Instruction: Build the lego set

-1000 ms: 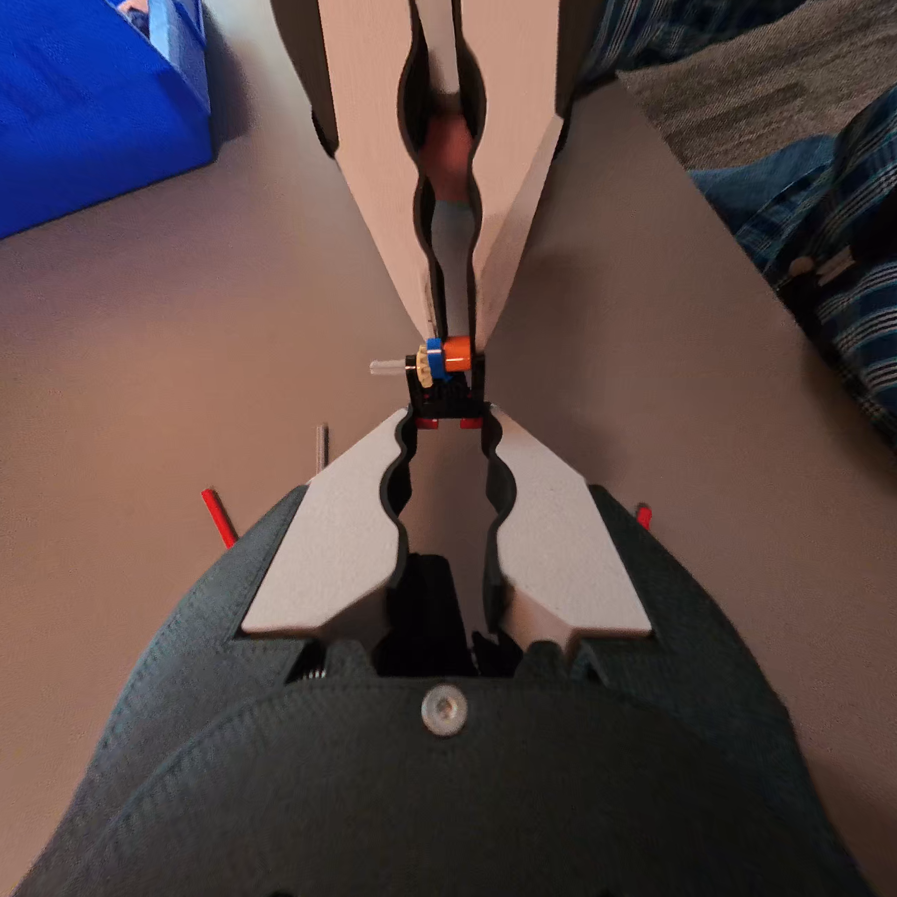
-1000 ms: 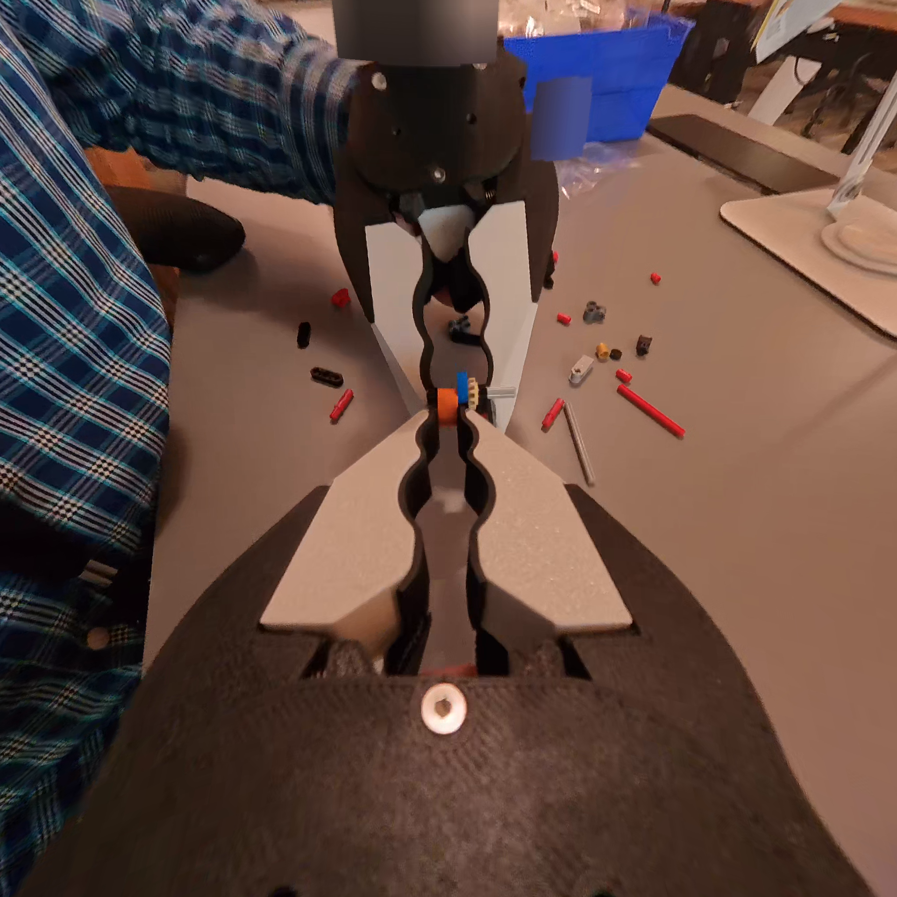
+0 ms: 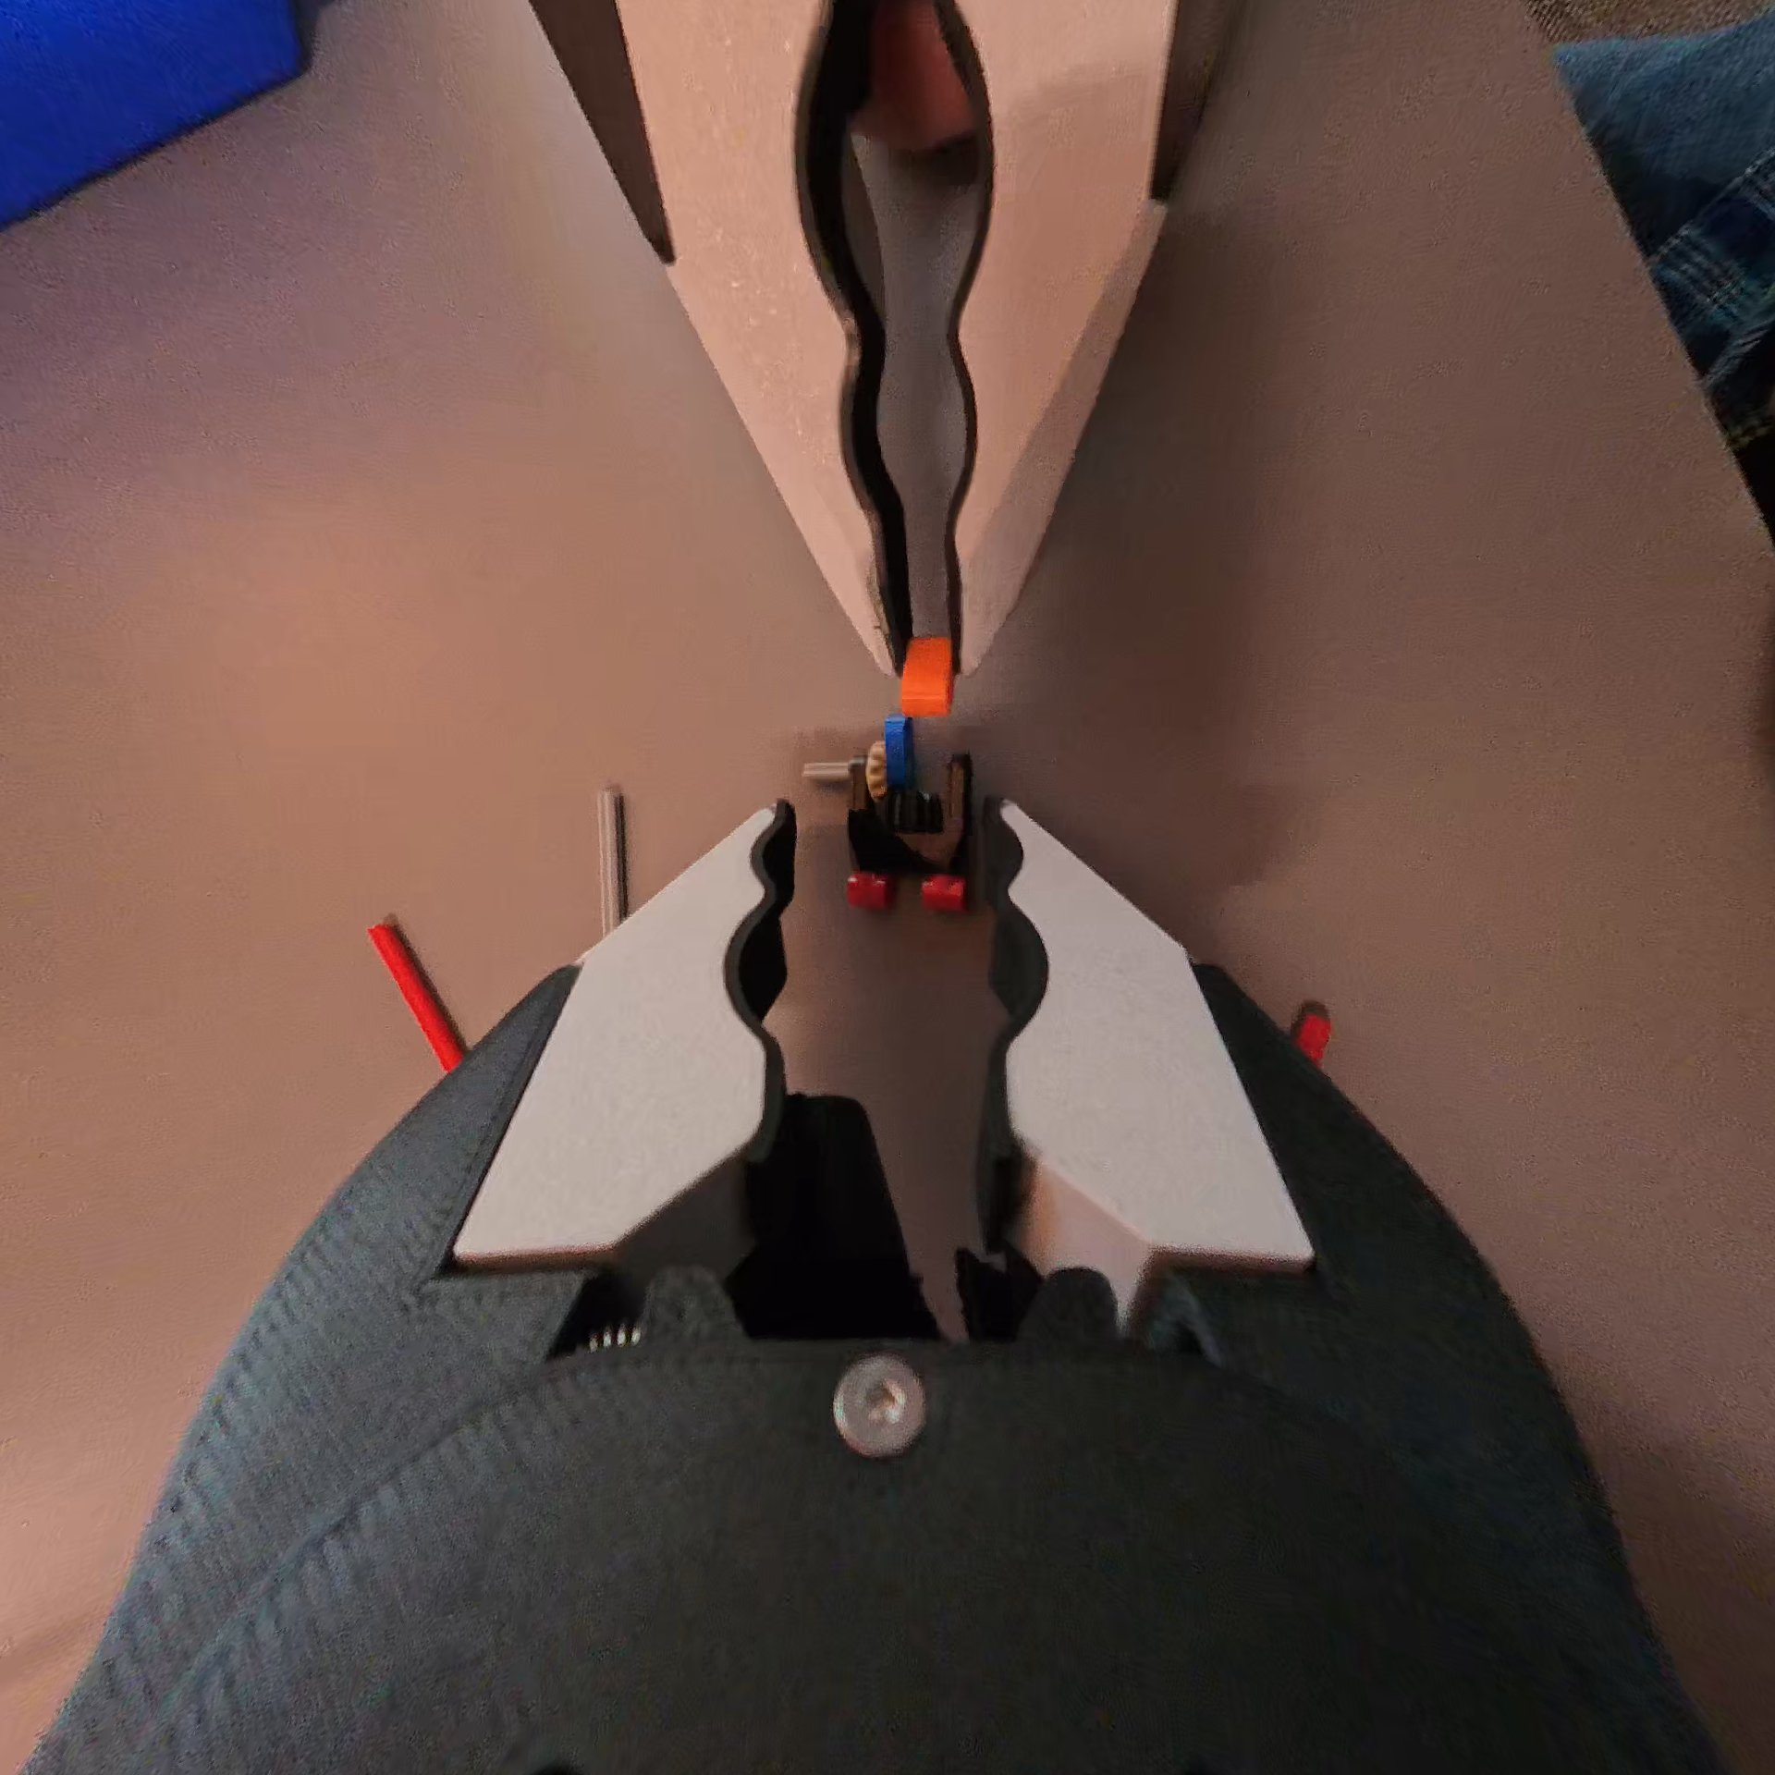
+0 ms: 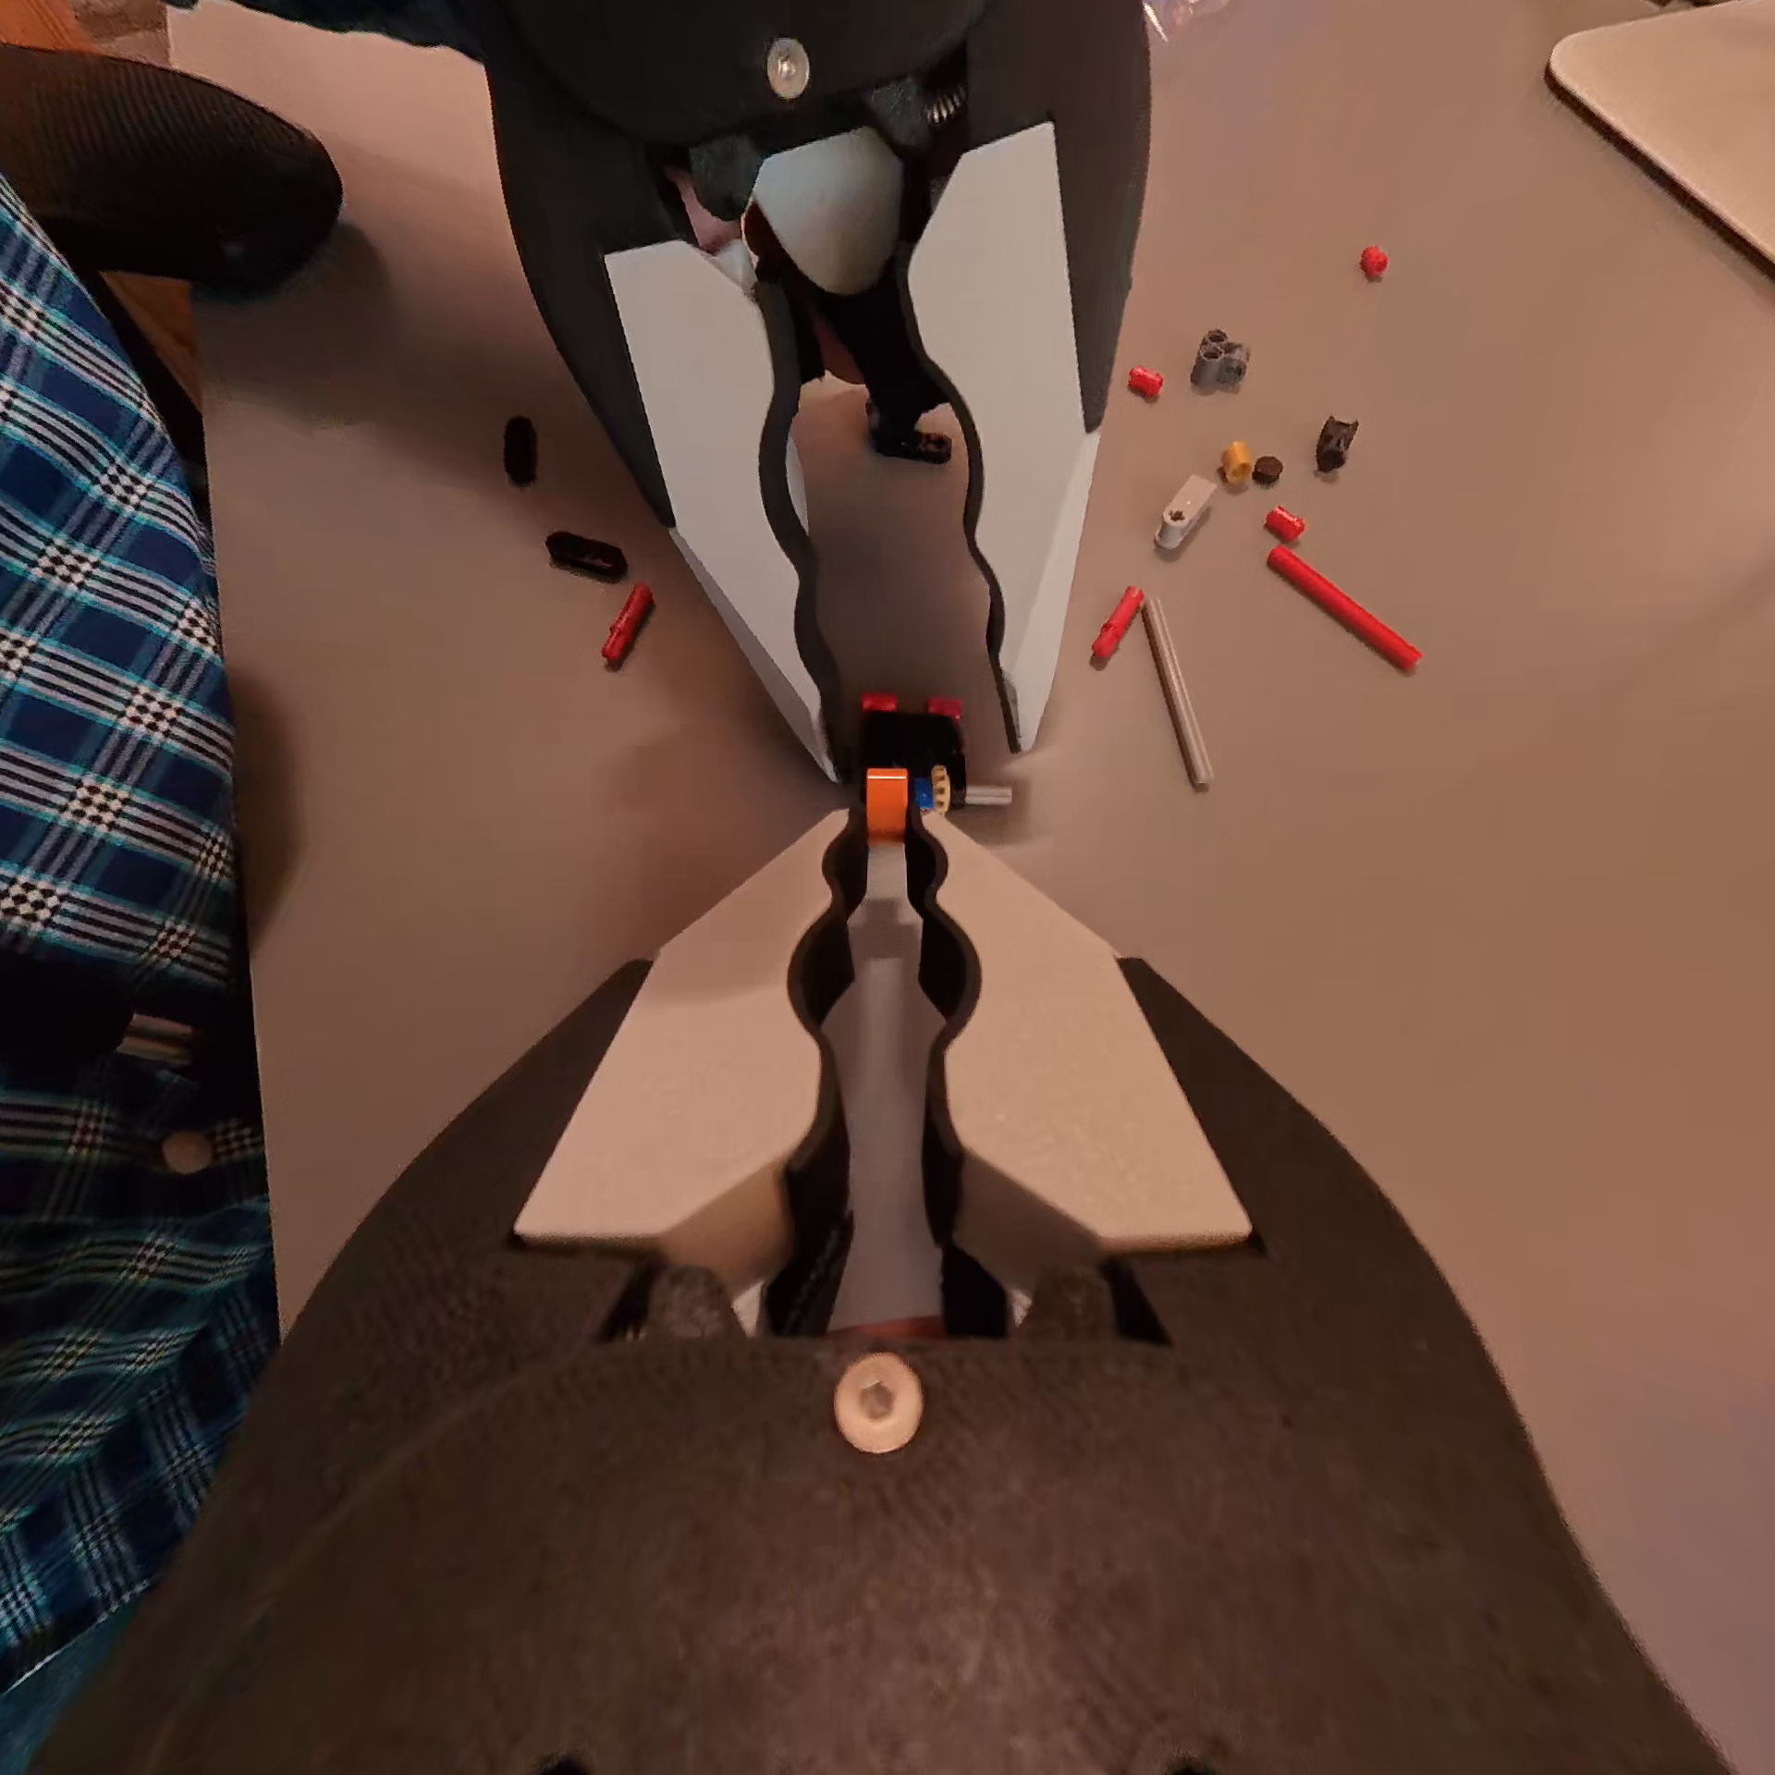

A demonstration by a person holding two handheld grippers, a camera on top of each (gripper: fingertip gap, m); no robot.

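My left gripper (image 3: 888, 816) has opened since a second ago: its grey fingers (image 3: 672, 960) now stand apart on both sides of the small black assembly (image 3: 908, 826), which rests on the matte table (image 3: 384, 576) with two red pins (image 3: 903, 891) toward me. I judge it is released, so it may slide when pushed. The right gripper (image 4: 886, 826) was at the assembly then; now it is drawn back a little, still closed on the smooth orange bush (image 4: 886, 802). I think the bush is not yet seated on the axle beside the blue piece (image 3: 898, 754). Loose red and grey rods (image 4: 1340, 605) lie to the right.
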